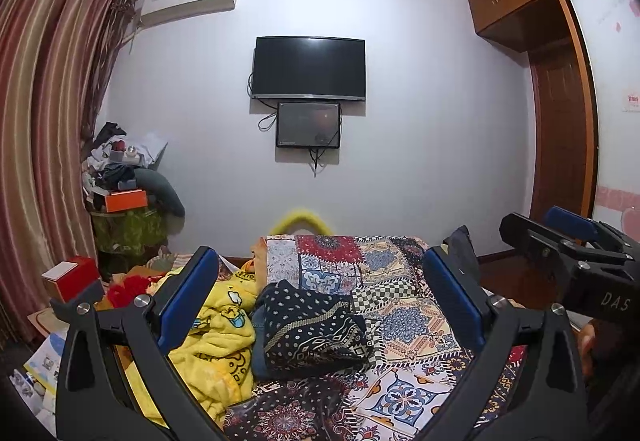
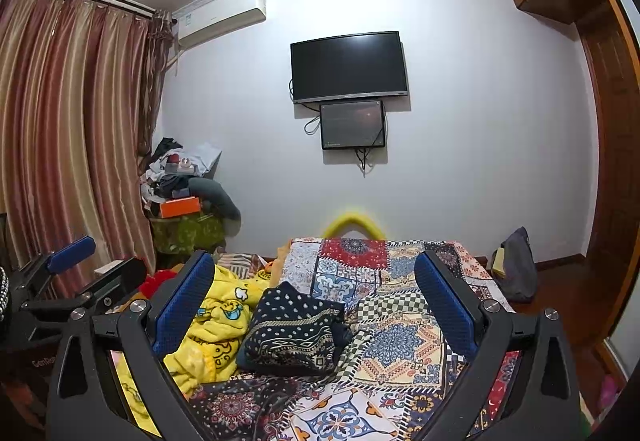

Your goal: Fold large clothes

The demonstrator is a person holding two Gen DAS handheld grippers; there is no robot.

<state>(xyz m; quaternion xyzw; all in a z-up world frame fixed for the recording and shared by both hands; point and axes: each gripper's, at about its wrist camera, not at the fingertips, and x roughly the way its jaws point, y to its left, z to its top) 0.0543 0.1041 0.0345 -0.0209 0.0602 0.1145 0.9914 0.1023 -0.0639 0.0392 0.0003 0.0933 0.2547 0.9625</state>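
Both grippers stand wide and hold nothing: left gripper [image 1: 320, 305], right gripper [image 2: 314, 297]. Between each pair of fingers lies the dark dotted garment [image 1: 312, 329], bunched on the patchwork bedspread [image 1: 404, 321], yellow blanket [image 2: 216, 325] at nine o'clock. Only the left view shows the red box [image 1: 74, 275].

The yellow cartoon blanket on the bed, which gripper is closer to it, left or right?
Left, though only slightly. The left gripper is raised over the bed with the yellow blanket just beyond its left finger. The right gripper is raised alongside, further toward the bed's right side. Both are open and empty.
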